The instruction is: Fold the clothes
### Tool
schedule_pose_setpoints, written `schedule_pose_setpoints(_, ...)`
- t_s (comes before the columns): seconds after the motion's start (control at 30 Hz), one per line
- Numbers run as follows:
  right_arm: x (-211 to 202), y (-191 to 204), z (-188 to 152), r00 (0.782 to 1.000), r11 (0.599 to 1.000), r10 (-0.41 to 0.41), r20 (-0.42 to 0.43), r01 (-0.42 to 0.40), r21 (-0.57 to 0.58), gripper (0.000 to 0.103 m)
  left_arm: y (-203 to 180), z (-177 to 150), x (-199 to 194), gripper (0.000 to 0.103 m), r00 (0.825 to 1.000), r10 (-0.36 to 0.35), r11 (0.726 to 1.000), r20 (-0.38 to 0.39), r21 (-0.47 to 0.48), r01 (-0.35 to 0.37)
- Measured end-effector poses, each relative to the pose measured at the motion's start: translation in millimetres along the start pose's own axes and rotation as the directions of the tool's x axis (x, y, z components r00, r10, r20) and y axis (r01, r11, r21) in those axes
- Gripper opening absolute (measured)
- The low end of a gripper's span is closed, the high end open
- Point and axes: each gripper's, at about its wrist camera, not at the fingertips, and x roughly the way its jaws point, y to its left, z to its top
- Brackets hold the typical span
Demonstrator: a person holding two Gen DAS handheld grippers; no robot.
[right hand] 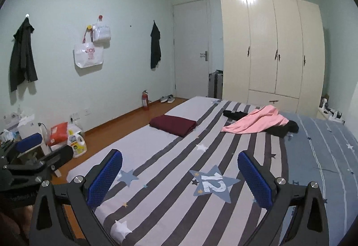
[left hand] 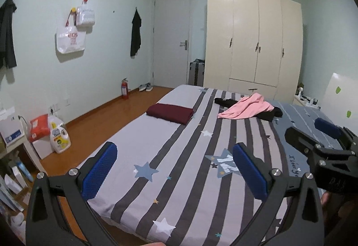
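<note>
A folded maroon garment [left hand: 170, 113] [right hand: 172, 125] lies on the striped bed [left hand: 179, 179] [right hand: 170, 201], toward its left edge. Farther back a crumpled pink garment [left hand: 246, 109] [right hand: 257, 123] rests on top of a black garment [left hand: 270, 114] [right hand: 283, 129]. My left gripper [left hand: 174, 170] hovers open over the near end of the bed with nothing between its blue pads. My right gripper [right hand: 180, 176] is also open and empty above the near end, over the star print. Each gripper shows at the edge of the other's view.
A cream wardrobe [left hand: 252, 40] stands past the bed's far end, next to a white door [left hand: 172, 38]. On the wooden floor at left are a detergent jug [left hand: 59, 137], a red packet [left hand: 40, 126] and a fire extinguisher [left hand: 124, 89]. Bags and dark clothes hang on the left wall.
</note>
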Motion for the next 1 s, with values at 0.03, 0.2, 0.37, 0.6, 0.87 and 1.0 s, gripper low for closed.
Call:
schedule_pose_setpoints(0.03, -5, 0, 2, 1.0, 1.0, 0.002, 0.004, -0.002, -0.001, 0.102, -2, 2, -6, 0.102, 1.0, -0.002, 1.0, 0.01, -0.001, 0.002)
schedule_pose_setpoints(0.2, -26, 2, 6, 1.0, 0.999, -0.007, 0.03, 0.008, -0.036, 0.102, -10, 11, -23, 0.102, 0.999, -0.003, 1.0, 0.037, -0.016, 0.003)
schedule_pose_setpoints(0.37, -34, -6, 8, 0.999, 1.0, -0.005, 0.043, 0.006, -0.02, 0.102, -15, 13, -30, 0.102, 0.999, 0.005, 1.0, 0.047, -0.011, -0.005)
schedule_pose_setpoints(0.6, -37, -11, 7, 0.999, 1.0, -0.003, 0.038, 0.003, 0.005, 0.102, -23, 9, -29, 0.102, 0.999, -0.006, 1.0, 0.038, -0.01, 0.007)
schedule_pose_setpoints(0.87, -37, -11, 4, 0.999, 1.0, -0.003, 0.032, 0.003, 0.017, 0.102, -27, 6, -28, 0.102, 0.999, 0.003, 1.0, 0.041, -0.006, -0.003)
schedule_pose_setpoints(1.0, -36, -13, 3, 0.999, 1.0, -0.004, 0.035, 0.004, 0.021, 0.102, -28, 6, -29, 0.102, 0.999, 0.008, 1.0, 0.044, -0.006, -0.008)
